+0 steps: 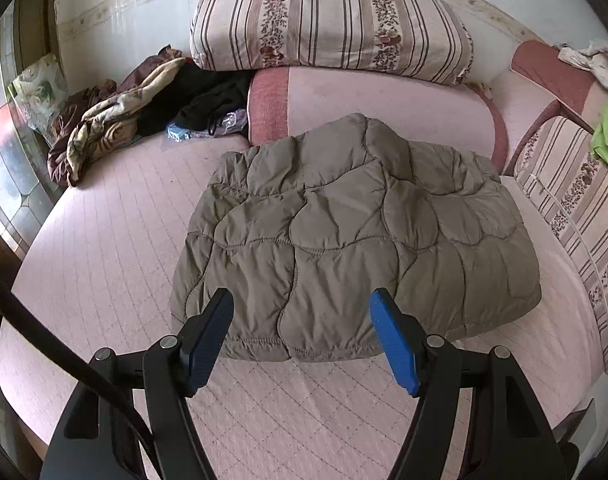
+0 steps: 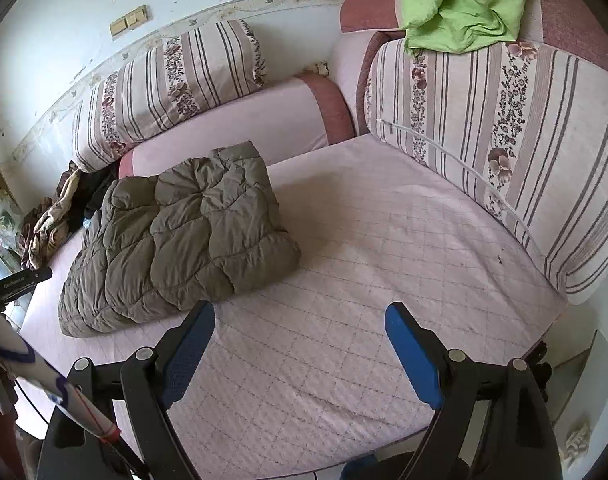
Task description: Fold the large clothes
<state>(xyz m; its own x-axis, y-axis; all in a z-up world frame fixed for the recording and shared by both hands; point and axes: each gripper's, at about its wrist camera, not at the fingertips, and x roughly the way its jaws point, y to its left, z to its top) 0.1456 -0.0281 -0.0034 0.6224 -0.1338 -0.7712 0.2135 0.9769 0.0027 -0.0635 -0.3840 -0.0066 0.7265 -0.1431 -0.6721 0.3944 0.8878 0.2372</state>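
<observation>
An olive-grey quilted puffer jacket [image 1: 344, 236] lies folded into a compact rectangle on the pink quilted sofa seat [image 1: 103, 264]. My left gripper [image 1: 301, 304] is open and empty, its blue pads just in front of and above the jacket's near hem. In the right wrist view the folded jacket [image 2: 183, 236] lies to the left. My right gripper [image 2: 299, 316] is open and empty over bare seat [image 2: 364, 260], to the right of the jacket and apart from it.
Striped floral cushions [image 1: 332, 20] [image 2: 504, 152] line the back and right side. A pile of brown, beige and black clothes [image 1: 143, 108] lies at the back left. A green cloth [image 2: 464, 0] drapes over the right armrest. A window is on the far left.
</observation>
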